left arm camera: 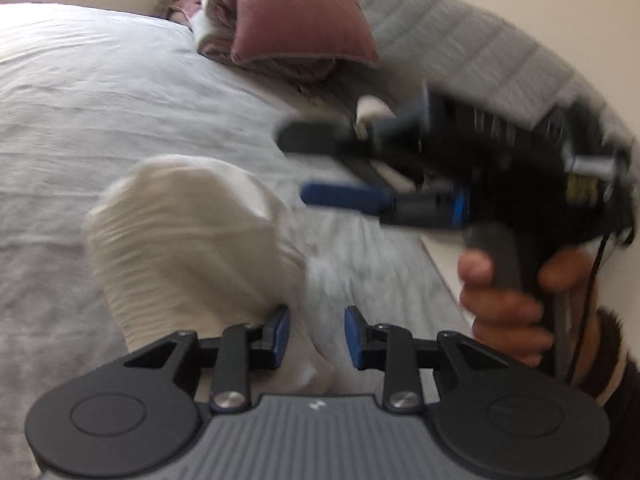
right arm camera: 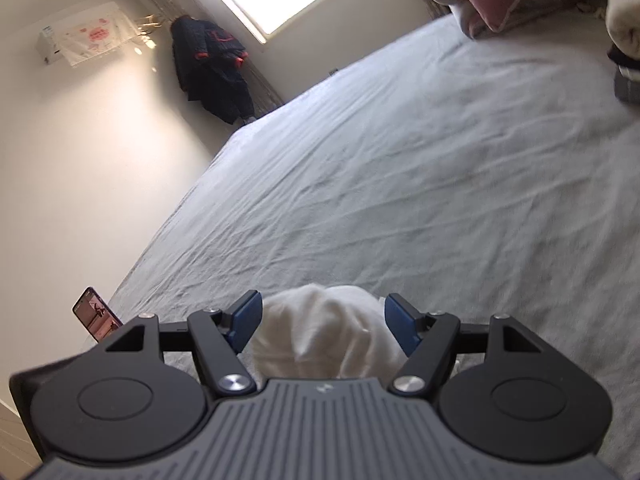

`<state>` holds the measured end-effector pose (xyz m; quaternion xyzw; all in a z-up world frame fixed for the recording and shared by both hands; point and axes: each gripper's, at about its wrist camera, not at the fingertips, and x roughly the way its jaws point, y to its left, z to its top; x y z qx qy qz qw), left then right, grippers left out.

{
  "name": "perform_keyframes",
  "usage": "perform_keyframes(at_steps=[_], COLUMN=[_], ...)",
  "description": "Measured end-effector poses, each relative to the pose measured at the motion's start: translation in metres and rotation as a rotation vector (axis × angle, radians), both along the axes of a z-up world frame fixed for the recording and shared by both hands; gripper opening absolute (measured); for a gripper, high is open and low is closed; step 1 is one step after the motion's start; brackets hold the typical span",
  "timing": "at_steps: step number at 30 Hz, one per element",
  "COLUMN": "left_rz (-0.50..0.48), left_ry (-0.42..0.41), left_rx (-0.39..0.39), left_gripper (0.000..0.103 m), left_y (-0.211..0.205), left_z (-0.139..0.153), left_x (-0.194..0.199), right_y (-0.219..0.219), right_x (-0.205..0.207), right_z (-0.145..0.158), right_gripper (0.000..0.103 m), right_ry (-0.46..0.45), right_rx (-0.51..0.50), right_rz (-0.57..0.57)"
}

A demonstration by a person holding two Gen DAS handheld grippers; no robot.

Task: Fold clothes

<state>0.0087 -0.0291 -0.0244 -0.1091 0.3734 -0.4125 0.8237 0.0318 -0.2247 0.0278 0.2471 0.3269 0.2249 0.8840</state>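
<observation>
Two handheld grippers work over a bed covered with a wrinkled pale grey sheet [right arm camera: 400, 152]. A cream-white ribbed garment [left arm camera: 192, 240], bunched into a soft mound, lies on the sheet directly in front of both tools.

From the left wrist view, the left gripper [left arm camera: 317, 336] shows its blue pads partly apart. The garment rises ahead and to the left, its lower edge trailing down through the gap; cloth brushes the left pad, but the blur makes it impossible to tell whether the pads pinch it. The mound's long axis seems to run from the tool up and to the left.

In the same view the right gripper [left arm camera: 320, 168] enters from the right, held by a hand [left arm camera: 504, 304], jaws spread and pointing left toward the garment's far side. No cloth sits between its tips there.

From the right wrist view, the right gripper [right arm camera: 322, 322] stands wide, the white mound [right arm camera: 320, 332] between the pads, apparently not squeezed.

Both tools are close to the garment; the left looks nearer to its trailing edge.

Around: a pink cushion [left arm camera: 296, 12] on folded laundry at the head of the bed, well apart; a phone [right arm camera: 98, 314] propped at the bed's edge; a dark jacket [right arm camera: 212, 68] hanging by the window. Nothing lies between the tools and the garment
</observation>
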Motion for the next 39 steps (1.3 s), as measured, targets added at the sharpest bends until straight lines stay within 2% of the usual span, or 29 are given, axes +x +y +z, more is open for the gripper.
perform_keyframes(at_steps=[5,10,12,14,16,19,22,25,28,33,36,37,38,39], left_rz=[-0.003,0.003,0.012,0.036,0.08,0.18,0.264,0.291,0.287,0.209,0.168,0.167,0.162,0.152], left_ry=[0.008,-0.007,-0.008,-0.016,-0.028,-0.026,0.002,0.038,0.056,0.033,0.021,0.021,0.014,-0.007], left_rx=[0.015,-0.002,-0.013,-0.019,-0.022,-0.029,-0.029,-0.037,-0.033,-0.026,-0.026,-0.033,-0.043,-0.05], left_gripper=[0.034,0.043,0.044,0.049,0.052,0.064,0.068,0.068,0.068,0.068,0.058,0.05,0.046,0.046], left_y=[0.0,0.014,0.023,0.035,0.049,0.076,0.094,0.102,0.104,0.084,0.067,0.062,0.058,0.054], left_z=[-0.002,0.005,0.009,0.014,0.018,0.022,0.02,0.014,0.009,0.006,0.003,0.003,0.004,0.007], left_x=[0.0,-0.009,-0.012,-0.014,-0.013,-0.009,-0.001,0.004,0.007,0.003,0.0,-0.001,-0.004,-0.009], right_y=[0.011,0.021,0.027,0.029,0.028,0.026,0.029,0.03,0.027,0.014,0.011,0.01,0.008,0.007], right_x=[0.001,0.012,0.015,0.016,0.015,0.008,-0.009,-0.03,-0.048,-0.064,-0.068,-0.069,-0.07,-0.07], right_z=[-0.005,-0.023,-0.033,-0.04,-0.039,-0.031,-0.02,-0.017,-0.025,-0.044,-0.049,-0.048,-0.046,-0.045], right_gripper=[0.072,0.072,0.064,0.035,0.025,0.02,0.019,0.018,0.015,0.013,0.013,0.013,0.015,0.016], right_ry=[-0.011,0.045,0.081,0.1,0.097,0.093,0.081,0.072,0.1,0.163,0.18,0.179,0.178,0.176], right_rx=[-0.051,-0.101,-0.144,-0.165,-0.175,-0.19,-0.237,-0.283,-0.31,-0.304,-0.301,-0.301,-0.301,-0.301], right_rz=[0.04,0.054,0.07,0.087,0.087,0.107,0.156,0.199,0.232,0.239,0.239,0.242,0.246,0.249])
